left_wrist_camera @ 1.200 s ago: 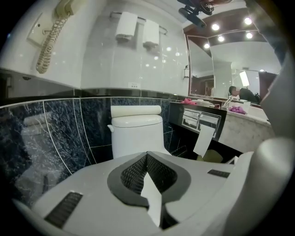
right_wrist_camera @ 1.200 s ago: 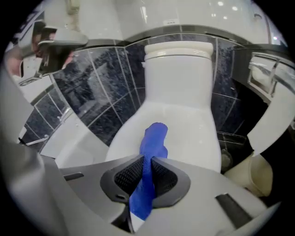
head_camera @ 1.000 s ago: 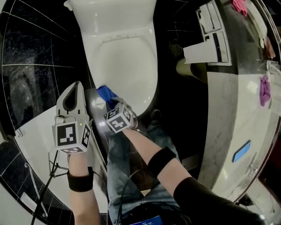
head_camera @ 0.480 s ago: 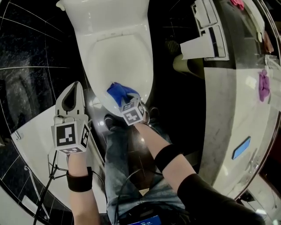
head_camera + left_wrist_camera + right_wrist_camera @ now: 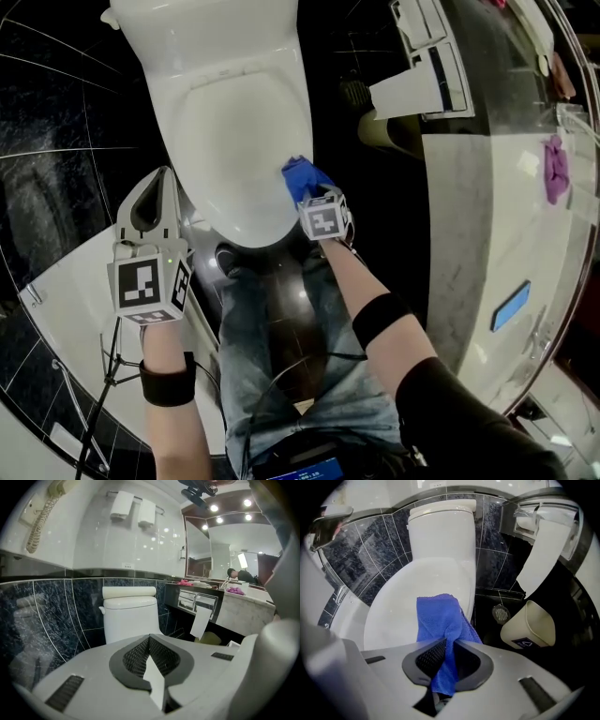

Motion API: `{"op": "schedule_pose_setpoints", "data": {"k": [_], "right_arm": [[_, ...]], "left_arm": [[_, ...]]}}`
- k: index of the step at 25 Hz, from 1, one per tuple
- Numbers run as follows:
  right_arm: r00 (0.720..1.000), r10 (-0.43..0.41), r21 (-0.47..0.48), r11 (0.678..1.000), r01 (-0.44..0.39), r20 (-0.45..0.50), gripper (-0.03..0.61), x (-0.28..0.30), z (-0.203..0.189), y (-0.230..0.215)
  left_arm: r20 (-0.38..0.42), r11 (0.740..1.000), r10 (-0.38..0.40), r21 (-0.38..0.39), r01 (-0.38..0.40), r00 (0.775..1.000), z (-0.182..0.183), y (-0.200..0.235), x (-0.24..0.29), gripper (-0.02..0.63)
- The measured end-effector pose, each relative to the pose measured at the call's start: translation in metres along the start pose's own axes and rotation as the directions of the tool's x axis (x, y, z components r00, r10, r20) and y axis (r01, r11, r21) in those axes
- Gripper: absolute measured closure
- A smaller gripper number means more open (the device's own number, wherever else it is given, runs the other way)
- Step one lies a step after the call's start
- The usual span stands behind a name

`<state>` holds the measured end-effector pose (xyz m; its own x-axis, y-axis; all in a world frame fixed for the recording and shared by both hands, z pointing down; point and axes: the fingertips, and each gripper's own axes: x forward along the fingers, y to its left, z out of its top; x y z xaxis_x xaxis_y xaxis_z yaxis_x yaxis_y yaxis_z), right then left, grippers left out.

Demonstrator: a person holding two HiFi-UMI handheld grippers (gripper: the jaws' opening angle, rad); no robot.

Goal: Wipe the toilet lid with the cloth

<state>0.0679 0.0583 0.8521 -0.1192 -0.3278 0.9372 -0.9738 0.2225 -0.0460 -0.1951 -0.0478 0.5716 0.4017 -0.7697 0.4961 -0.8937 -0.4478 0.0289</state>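
1. The cloth (image 5: pixel 439 620) is a blue, towel-like fabric. It is judged to be light, soft and limp, so it can be expected to fold and drag rather than hold a shape.
2. The cloth is laid against the closed toilet lid (image 5: pixel 230 131), at the lid's front right edge as seen in the head view. In the right gripper view, one fold appears to hang over the rim towards the dark floor.
3. A bunched end of the cloth is pinched by the right gripper (image 5: pixel 447 660). Its jaws are drawn in to a narrow gap that is filled with fabric, and the free part is spread ahead of the jaws onto the lid.
4. Hold is best taken on a gathered bunch, as here, since a single thin layer is judged likely to slip out.
5. The lid is glossy, hard and smooth, so little drag is expected. Downward pressure is judged necessary to keep the fabric flat against it.
6. The left gripper (image 5: pixel 157 187) is held beside the lid's front left edge, apart from it. Its jaws are fully together and nothing is gripped.
7. A white cistern (image 5: pixel 202 37) is located behind the lid. A beige waste bin (image 5: pixel 532 623) and a hanging toilet-paper sheet (image 5: pixel 541 550) are located to the right of the toilet.
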Motion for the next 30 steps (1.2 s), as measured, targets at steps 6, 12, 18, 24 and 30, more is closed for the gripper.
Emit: {"op": "schedule_pose_setpoints", "data": {"k": [6,12,18,24,30], "right_arm": [[0.991,0.116,-0.089,0.99,-0.11,0.067,0.506,-0.034,0.007,0.071],[0.944,0.328,-0.192,0.929,-0.315,0.04,0.506,-0.047,-0.026,0.215],[0.948,0.314,-0.18,0.931,-0.318,-0.048,0.506,-0.013,-0.054,0.226],[0.965,0.258,-0.206,0.943,-0.26,-0.04,0.506,-0.021,-0.061,0.177],[0.981,0.187,-0.158,0.968,-0.193,-0.051,0.506,-0.024,-0.075,0.124]], "left_arm": [[-0.008,1.0,0.01,-0.021,-0.01,1.0,0.004,0.001,-0.011,0.614],[0.016,1.0,0.023,-0.006,-0.023,1.0,0.004,0.005,-0.023,0.614],[-0.014,1.0,0.023,0.009,-0.023,1.0,-0.008,0.007,-0.03,0.614],[-0.027,1.0,0.008,0.01,-0.008,1.0,-0.013,-0.003,-0.029,0.614],[-0.024,1.0,-0.009,0.017,0.01,1.0,-0.006,-0.016,-0.023,0.614]]}}
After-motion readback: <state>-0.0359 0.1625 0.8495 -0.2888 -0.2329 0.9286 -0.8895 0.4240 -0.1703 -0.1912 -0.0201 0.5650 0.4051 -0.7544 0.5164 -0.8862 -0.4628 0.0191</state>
